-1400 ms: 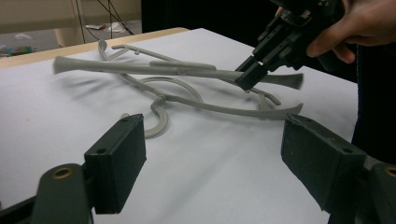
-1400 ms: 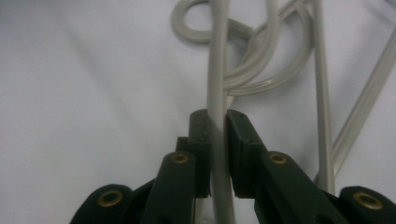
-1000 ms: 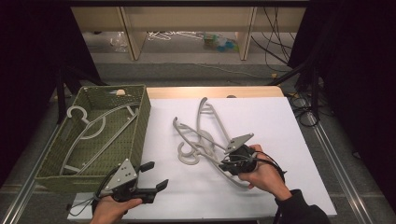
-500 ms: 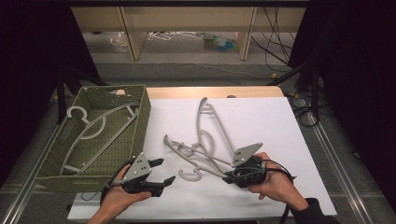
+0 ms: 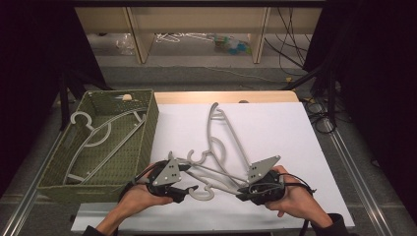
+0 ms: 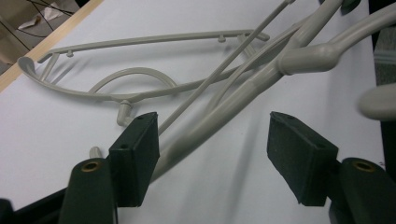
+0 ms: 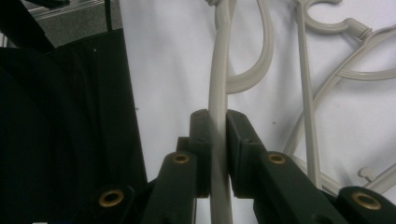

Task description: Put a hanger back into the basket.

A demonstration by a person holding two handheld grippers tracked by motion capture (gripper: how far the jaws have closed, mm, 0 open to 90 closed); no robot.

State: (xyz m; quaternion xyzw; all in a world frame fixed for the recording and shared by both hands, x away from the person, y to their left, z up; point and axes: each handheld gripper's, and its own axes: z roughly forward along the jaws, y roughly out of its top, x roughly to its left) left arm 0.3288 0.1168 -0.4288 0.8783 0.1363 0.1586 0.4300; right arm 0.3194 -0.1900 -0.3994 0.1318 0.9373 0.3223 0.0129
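Closing from wide, the left gripper (image 5: 189, 189) jaws now straddle the hanger (image 6: 219, 116) dragged nearer, clamped by the right gripper (image 7: 218, 135)

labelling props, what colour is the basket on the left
Olive green woven basket, clearest in the high view.

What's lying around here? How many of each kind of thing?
Grey hangers: 3, with 1 in the basket and apparently 2 tangled on the table
Green basket: 1
Handheld grippers: 2, left gripper and right gripper
Total: 6
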